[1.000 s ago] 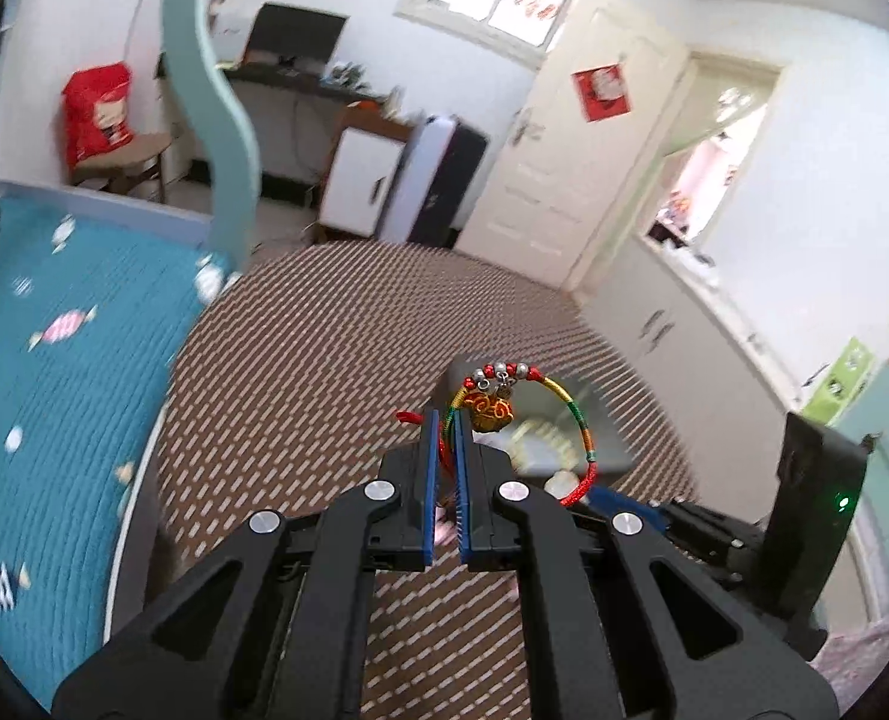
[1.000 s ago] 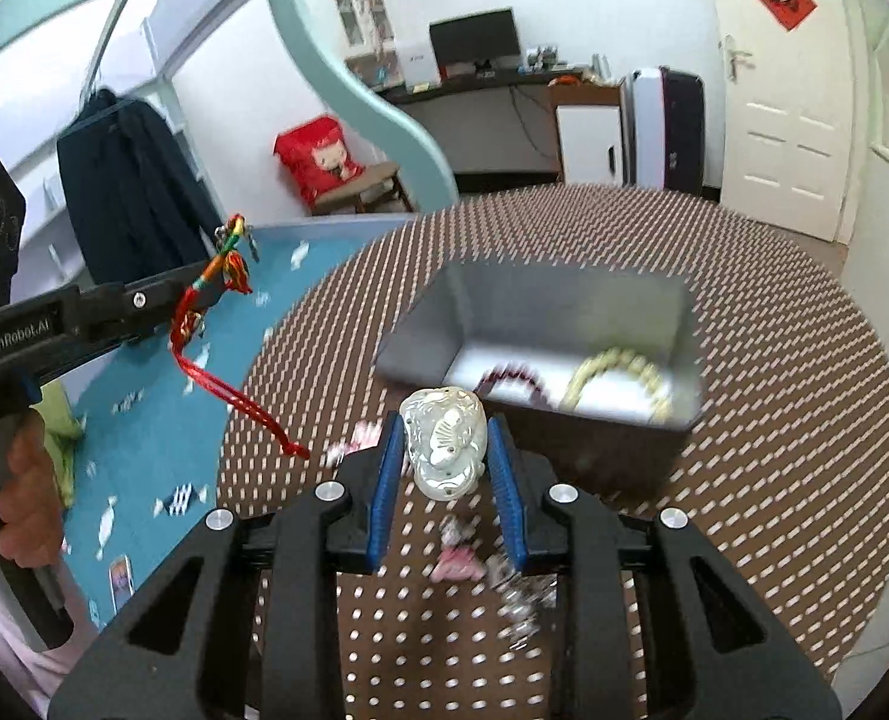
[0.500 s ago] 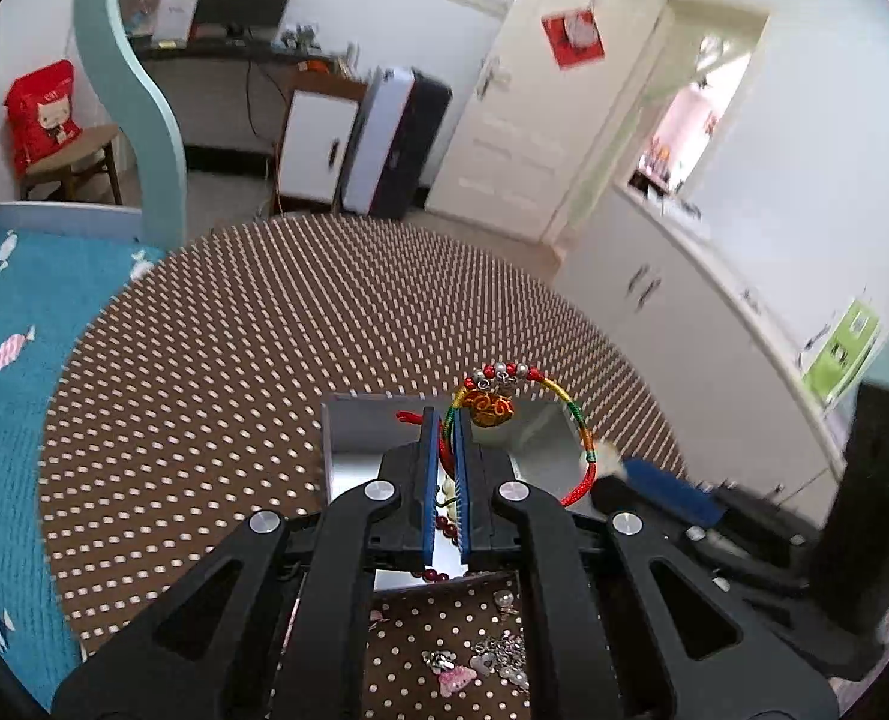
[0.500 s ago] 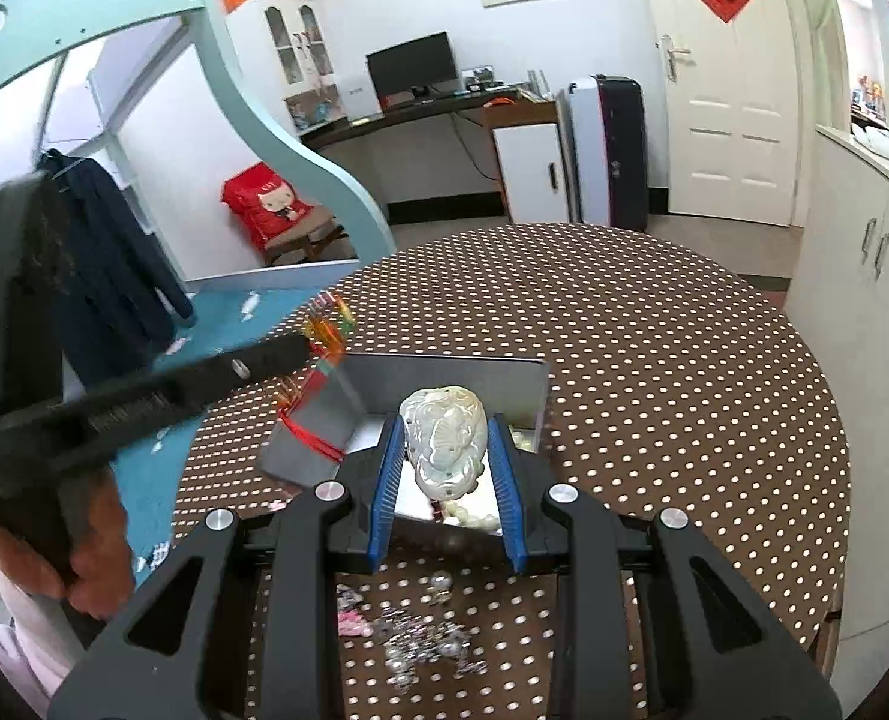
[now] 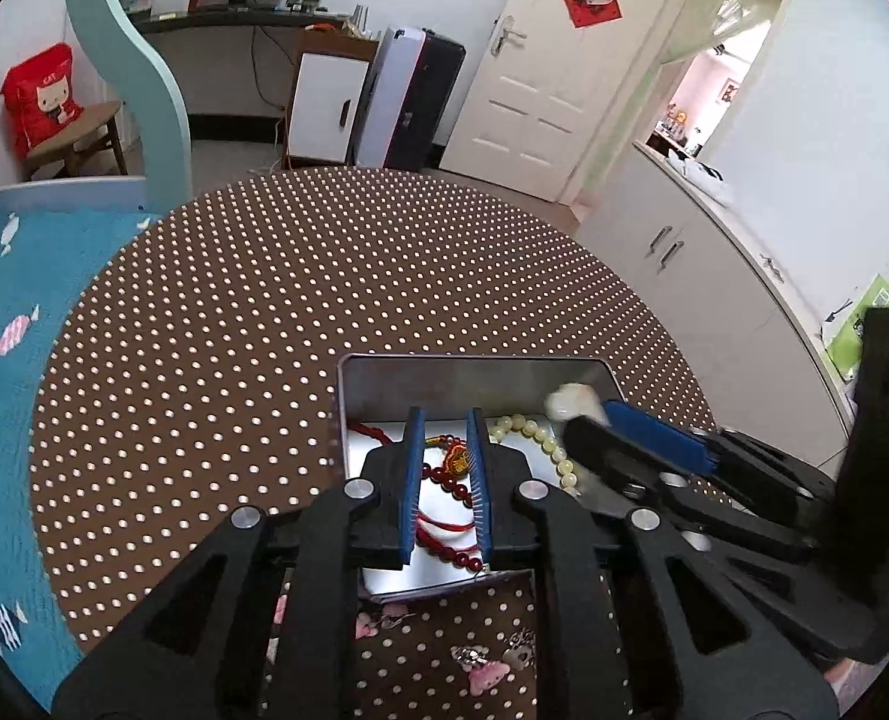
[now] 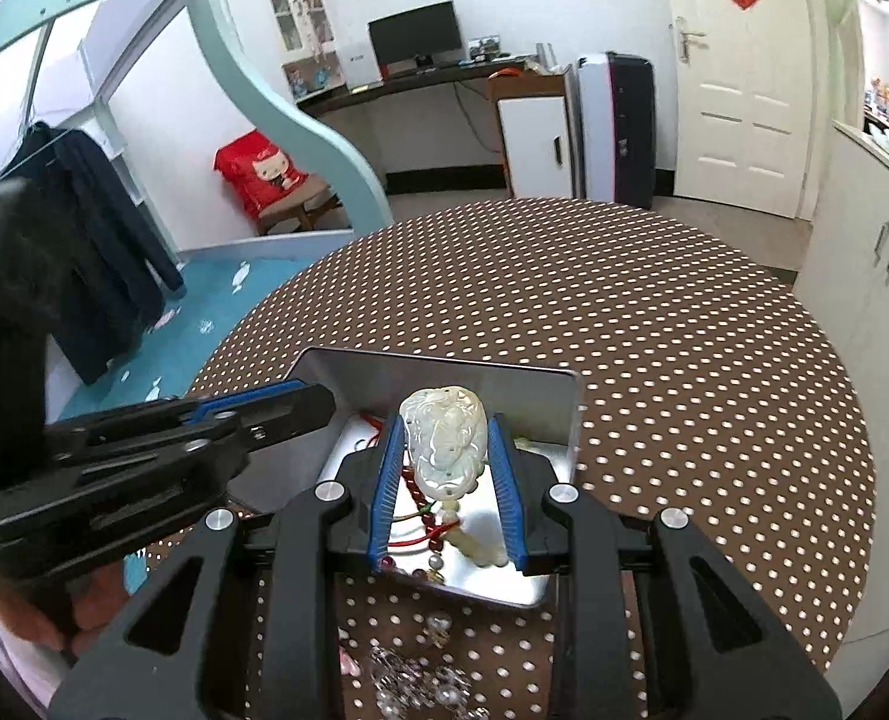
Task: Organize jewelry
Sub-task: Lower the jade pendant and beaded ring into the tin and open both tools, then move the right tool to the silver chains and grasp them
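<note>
Glossy metal tray (image 5: 348,396) at lower centre; carved pendant (image 6: 443,441) looks polished stone; table (image 5: 264,330) wears matt dotted cloth.

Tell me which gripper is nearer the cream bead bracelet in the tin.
Right, though it is close. The right gripper, shut on the white carved pendant, hangs directly over the cream bead bracelet. The left gripper, open, hangs beside it, over the red beads.

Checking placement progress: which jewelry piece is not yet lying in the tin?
The white carved pendant: the right gripper holds it above the tin, while the red bead bracelet and cream bead bracelet lie inside.
</note>
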Tool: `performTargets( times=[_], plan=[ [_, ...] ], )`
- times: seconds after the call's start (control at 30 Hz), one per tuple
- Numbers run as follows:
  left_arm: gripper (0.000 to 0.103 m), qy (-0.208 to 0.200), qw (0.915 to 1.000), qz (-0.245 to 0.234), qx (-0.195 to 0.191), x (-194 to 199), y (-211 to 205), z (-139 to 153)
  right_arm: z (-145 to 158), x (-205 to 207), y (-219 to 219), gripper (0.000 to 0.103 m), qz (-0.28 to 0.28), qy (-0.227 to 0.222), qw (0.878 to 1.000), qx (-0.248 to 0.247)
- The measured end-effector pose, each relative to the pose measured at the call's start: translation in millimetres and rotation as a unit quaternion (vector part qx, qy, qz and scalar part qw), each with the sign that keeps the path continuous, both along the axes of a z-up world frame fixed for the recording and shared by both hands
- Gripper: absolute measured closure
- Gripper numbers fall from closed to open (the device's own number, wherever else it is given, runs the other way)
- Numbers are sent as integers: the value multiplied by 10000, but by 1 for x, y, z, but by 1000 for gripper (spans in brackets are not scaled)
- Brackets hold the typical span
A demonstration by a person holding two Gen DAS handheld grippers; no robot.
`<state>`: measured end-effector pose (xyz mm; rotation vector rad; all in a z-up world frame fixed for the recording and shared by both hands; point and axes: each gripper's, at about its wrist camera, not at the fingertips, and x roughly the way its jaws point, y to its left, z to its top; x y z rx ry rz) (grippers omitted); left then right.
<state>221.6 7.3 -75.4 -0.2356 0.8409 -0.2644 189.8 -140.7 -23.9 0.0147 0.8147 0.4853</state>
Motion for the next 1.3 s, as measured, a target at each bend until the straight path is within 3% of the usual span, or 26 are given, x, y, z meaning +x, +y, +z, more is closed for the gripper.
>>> performTargets(
  times=[0.3, 0.5, 0.57, 0.63, 0.73, 1.03, 1.3],
  plan=[
    [82, -161, 9997, 64, 154, -7, 18, 10, -19, 19, 34, 76, 148, 255, 9982, -522],
    [82, -88, 9999, 7, 129, 2, 22, 7, -22, 22, 38, 76, 200, 313, 9975, -603],
    [82, -58, 9999, 26, 142, 5, 23, 6, -19, 22, 36, 71, 169, 276, 9977, -593],
    [80, -15, 9999, 35, 153, 4, 22, 4, -16, 19, 34, 54, 121, 209, 9977, -630],
    [78, -2, 9998, 34, 171, 0, 21, 3, -13, 14, 28, 45, -17, 161, 9975, -682],
    [59, -286, 9989, 180, 340, -34, 22, 18, 3, -11, 7, 25, -276, -127, 9973, -674],
    [46, -397, 9973, 355, 496, -75, 26, 24, 13, -43, -10, 17, -540, -315, 9964, -567]
  ],
)
